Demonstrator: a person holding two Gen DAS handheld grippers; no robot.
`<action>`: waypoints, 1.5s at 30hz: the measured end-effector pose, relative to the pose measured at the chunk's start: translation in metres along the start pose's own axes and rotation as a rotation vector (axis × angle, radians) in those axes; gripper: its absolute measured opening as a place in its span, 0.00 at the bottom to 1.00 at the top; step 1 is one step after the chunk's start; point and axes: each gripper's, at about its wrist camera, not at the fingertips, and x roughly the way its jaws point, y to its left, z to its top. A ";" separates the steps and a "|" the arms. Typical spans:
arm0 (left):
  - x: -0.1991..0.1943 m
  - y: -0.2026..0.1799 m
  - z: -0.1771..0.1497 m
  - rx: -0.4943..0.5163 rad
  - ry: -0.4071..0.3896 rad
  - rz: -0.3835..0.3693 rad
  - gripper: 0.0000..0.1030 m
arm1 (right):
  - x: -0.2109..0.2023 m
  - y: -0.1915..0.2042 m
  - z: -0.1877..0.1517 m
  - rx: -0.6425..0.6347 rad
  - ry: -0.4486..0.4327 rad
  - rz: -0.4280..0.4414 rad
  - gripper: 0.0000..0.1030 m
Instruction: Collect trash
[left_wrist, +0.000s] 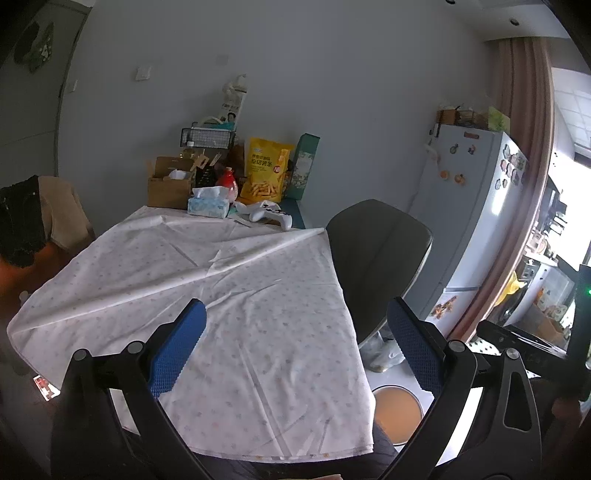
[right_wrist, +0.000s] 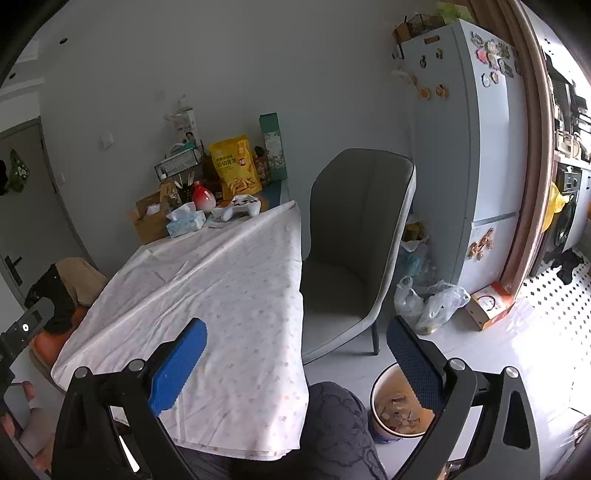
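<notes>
In the left wrist view, the left gripper (left_wrist: 295, 347) is hanging above the near part of the worktop (left_wrist: 207, 295) with its blue fingers (left_wrist: 177, 354) spread wide and nothing between them. A pale dotted cloth is covering the worktop, and its near and middle stretches are lying bare. At the far end, against the wall, a tissue box (left_wrist: 207, 202), a white game controller (left_wrist: 266, 215), a yellow snack bag (left_wrist: 265, 172), a red bottle (left_wrist: 226, 181) and a cardboard box (left_wrist: 168, 184) are crowding together. A grey chair (left_wrist: 376, 258) is standing just beside the worktop's right edge, with a white fridge (left_wrist: 469, 229) behind it. The trash bin (left_wrist: 399, 413) is sitting on the floor below the worktop's near right corner, partly hidden by the right finger. In the right wrist view, the right gripper (right_wrist: 295, 358) is likewise hovering with its fingers (right_wrist: 177, 365) spread apart and holding nothing, one over the cloth's near edge and the other over the floor. The trash bin (right_wrist: 395, 410) is showing scraps of paper inside, near a knee in patterned fabric (right_wrist: 340, 428). Clear plastic bags (right_wrist: 428, 302) are lying on the floor between the chair (right_wrist: 354, 236) and the fridge (right_wrist: 465, 140).
</notes>
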 end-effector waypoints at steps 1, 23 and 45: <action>-0.001 0.000 -0.001 0.001 -0.001 0.000 0.94 | -0.001 0.001 0.000 -0.003 -0.002 0.003 0.93; -0.004 0.002 -0.001 -0.011 0.007 -0.002 0.94 | -0.005 0.000 -0.003 -0.009 -0.014 0.006 0.93; -0.006 -0.001 -0.005 0.002 0.015 -0.020 0.94 | -0.007 0.001 -0.005 0.005 -0.019 -0.013 0.93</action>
